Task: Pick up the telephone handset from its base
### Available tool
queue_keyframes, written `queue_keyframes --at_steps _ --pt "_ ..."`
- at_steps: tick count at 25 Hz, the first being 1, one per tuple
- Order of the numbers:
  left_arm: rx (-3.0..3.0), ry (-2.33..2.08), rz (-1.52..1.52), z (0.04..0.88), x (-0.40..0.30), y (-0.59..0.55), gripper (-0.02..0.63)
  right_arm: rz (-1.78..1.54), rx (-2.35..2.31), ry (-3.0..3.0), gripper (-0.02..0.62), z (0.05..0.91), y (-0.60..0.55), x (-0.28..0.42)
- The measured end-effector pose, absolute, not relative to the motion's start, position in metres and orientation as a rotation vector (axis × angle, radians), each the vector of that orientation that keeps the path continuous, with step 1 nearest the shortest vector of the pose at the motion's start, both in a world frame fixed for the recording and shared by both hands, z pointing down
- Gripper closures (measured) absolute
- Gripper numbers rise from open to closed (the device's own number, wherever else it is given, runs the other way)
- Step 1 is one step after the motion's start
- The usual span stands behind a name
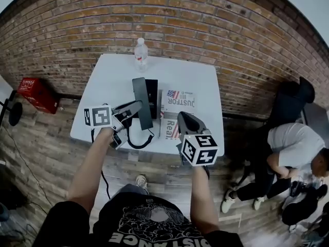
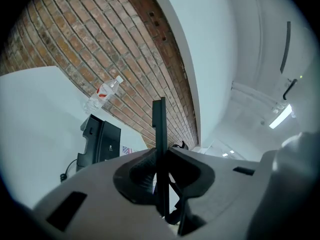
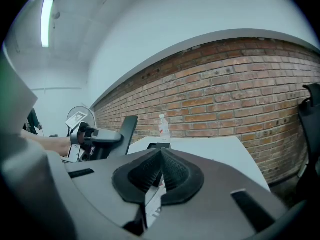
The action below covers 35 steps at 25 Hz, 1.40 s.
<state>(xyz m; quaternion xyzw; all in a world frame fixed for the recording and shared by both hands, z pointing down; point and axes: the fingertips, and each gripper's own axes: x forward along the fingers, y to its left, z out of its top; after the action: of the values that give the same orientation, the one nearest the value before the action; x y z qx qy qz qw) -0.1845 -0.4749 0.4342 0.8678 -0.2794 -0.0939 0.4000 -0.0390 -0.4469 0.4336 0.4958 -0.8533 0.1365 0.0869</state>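
Left gripper (image 1: 131,108): jaws part-closed, clamped across the black telephone handset (image 2: 160,129) near mid-length, presumably for balance. Handset sits clear of its base (image 1: 152,96), just left of it, above the worktop (image 1: 113,76). Its long axis lies crosswise to the jaws, far end toward the brick wall (image 1: 205,24). Cord (image 1: 139,143) hangs below. Right gripper (image 3: 160,159): jaws together, empty, kept aside.

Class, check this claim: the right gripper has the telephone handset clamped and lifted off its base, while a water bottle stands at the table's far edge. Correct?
Wrong gripper. The left gripper has the telephone handset clamped and lifted off its base, as the left gripper view shows. The water bottle does stand at the far edge of the table.
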Motion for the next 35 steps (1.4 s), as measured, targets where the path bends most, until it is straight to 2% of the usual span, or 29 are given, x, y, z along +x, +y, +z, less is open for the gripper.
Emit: queue_keyframes --at_steps 16,35 --pt "2.266 -0.952 -0.328 0.396 -0.158 -0.353 0.532 0.321 1.412 -2.573 0.595 0.407 -0.351 0.002" --pt "2.356 -1.237 -0.237 0.383 -0.123 -0.277 0.532 0.217 1.425 -2.594 0.597 0.384 -0.283 0.033"
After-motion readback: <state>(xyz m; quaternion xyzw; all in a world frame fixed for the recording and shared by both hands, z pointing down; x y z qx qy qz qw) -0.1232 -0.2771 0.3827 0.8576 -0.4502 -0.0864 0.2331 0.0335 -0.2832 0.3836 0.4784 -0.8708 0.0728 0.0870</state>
